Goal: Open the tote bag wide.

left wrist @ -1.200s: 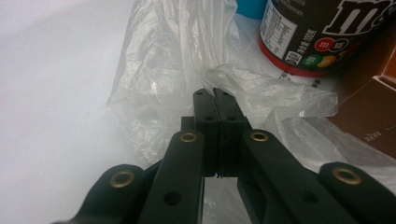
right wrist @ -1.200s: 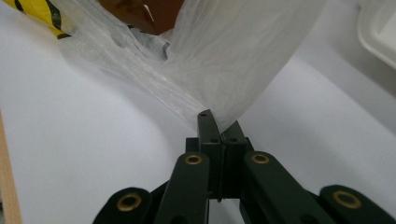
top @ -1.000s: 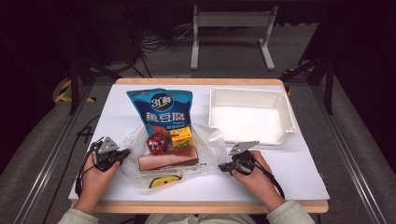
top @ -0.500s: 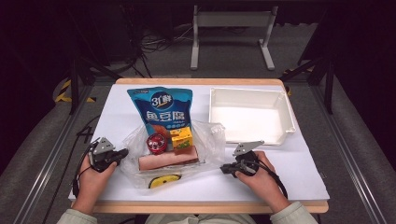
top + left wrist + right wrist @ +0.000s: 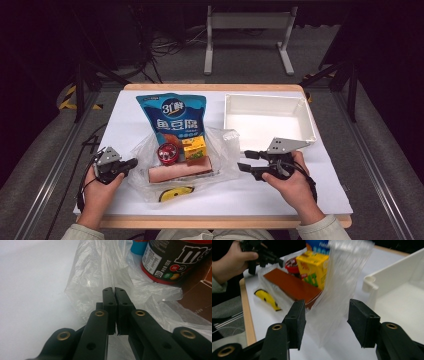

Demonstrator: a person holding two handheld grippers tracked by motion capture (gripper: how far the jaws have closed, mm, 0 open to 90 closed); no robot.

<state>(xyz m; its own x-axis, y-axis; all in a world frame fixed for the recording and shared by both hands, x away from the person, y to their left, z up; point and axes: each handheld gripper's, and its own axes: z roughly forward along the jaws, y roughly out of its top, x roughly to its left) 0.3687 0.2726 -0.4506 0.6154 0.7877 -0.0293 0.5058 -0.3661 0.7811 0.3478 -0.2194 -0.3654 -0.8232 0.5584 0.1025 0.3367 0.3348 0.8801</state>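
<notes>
The plastic bag (image 5: pixel 220 150) lies mid-surface; inside it sit the jar (image 5: pixel 167 153), carton (image 5: pixel 196 150) and flat box (image 5: pixel 180 172). Right of the bag stands the tray (image 5: pixel 305 112); behind it lies the pouch (image 5: pixel 172 115).

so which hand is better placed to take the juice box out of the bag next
Probably right. The right gripper has just been opening, its jaws off the plastic bag, and the juice box lies straight ahead of it. The left gripper is shut on the bag's far edge, holding it.

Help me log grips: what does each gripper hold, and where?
Left gripper pinches the plastic bag at its edge. Right gripper has just opened and holds nothing.
</notes>
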